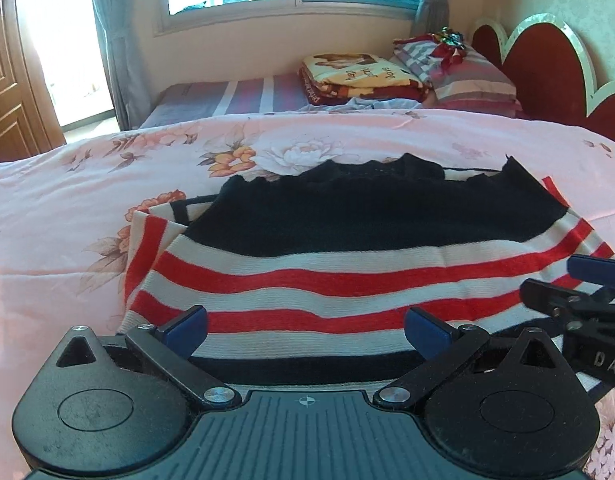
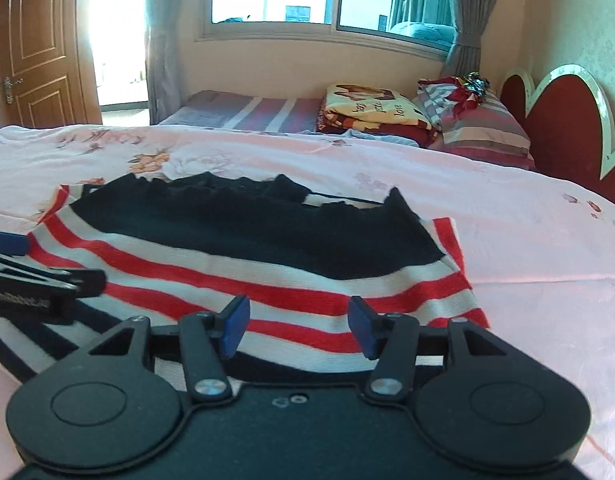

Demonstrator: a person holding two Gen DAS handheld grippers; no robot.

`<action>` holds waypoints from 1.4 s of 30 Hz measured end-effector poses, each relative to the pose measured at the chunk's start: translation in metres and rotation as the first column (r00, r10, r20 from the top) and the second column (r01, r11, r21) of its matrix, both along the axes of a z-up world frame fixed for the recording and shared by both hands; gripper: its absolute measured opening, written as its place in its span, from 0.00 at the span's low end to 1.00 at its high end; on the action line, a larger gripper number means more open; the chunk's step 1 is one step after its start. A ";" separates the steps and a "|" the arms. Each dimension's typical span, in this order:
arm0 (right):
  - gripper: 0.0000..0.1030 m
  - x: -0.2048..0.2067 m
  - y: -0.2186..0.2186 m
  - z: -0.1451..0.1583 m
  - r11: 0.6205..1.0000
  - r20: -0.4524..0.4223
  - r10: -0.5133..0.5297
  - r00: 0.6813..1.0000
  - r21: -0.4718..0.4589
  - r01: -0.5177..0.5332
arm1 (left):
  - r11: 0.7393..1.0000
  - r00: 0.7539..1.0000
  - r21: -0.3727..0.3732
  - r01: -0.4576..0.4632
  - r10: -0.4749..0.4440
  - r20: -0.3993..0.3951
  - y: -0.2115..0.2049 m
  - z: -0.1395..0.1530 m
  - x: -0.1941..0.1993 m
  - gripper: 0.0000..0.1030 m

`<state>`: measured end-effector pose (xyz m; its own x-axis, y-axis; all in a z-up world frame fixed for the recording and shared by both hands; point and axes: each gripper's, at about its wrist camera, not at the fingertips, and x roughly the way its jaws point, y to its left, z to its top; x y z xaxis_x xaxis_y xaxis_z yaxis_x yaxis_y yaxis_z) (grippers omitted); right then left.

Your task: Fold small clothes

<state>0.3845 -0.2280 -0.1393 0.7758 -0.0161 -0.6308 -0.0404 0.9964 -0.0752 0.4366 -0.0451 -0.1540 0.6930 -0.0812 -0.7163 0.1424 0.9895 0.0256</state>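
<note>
Lying flat on the pink floral bedspread point(image 1: 107, 184), the striped knit garment point(image 1: 347, 276) has its black part folded over the red and white bands. Just nearside of the garment, the left gripper point(image 1: 305, 326) stands wide with nothing between its pads; the right gripper point(image 2: 299, 326) is parted and empty too. A careless regrasp could, I judge, drag the loose fold askew. Readable writing: "DAS" on the right gripper, "love" on the folded blanket point(image 2: 375, 110) beyond the garment.
</note>
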 end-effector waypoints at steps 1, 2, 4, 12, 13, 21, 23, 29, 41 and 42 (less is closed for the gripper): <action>0.51 0.000 0.005 -0.001 1.000 -0.006 0.011 1.000 -0.009 -0.011 | 1.000 1.000 -0.001 -0.002 0.002 -0.009 -0.002 -0.002 0.000 1.00; 0.50 -0.001 0.009 -0.003 1.000 -0.010 0.019 1.000 -0.019 -0.019 | 1.000 1.000 0.005 -0.006 0.006 -0.017 -0.003 -0.006 -0.001 1.00; 0.50 -0.001 0.012 -0.010 0.999 -0.028 0.027 0.999 -0.042 -0.028 | 1.000 0.999 0.000 -0.017 0.017 -0.032 0.000 -0.016 -0.003 1.00; 0.54 -0.017 -0.044 -0.023 0.996 -0.036 -0.074 0.997 -0.052 0.072 | 1.000 0.999 -0.005 -0.030 0.030 -0.025 0.020 -0.026 -0.016 1.00; 0.54 -0.019 -0.053 -0.023 0.994 -0.039 -0.094 0.995 -0.052 0.092 | 1.000 0.999 -0.006 -0.031 0.030 -0.024 0.023 -0.025 -0.018 1.00; 0.56 -0.032 -0.055 -0.025 0.990 -0.041 -0.118 0.992 -0.080 0.115 | 0.999 0.999 0.019 -0.051 0.051 -0.006 0.030 -0.021 -0.035 1.00; 0.55 -0.035 -0.053 -0.020 0.993 -0.048 -0.108 0.993 -0.061 0.105 | 0.997 0.998 0.038 -0.063 0.062 0.015 0.031 -0.014 -0.041 1.00; 0.55 -0.050 -0.034 -0.003 0.998 0.002 -0.058 0.998 -0.010 0.058 | 0.996 0.995 0.027 -0.079 0.077 0.062 0.041 0.001 -0.059 1.00; 0.56 -0.047 -0.011 -0.037 0.999 -0.069 -0.018 0.997 -0.040 0.015 | 0.995 0.995 0.022 -0.097 0.097 -0.004 0.047 -0.032 -0.068 1.00; 0.56 -0.048 -0.009 -0.037 0.999 -0.070 -0.018 0.997 -0.048 0.014 | 0.995 0.995 0.018 -0.097 0.098 -0.005 0.048 -0.033 -0.068 1.00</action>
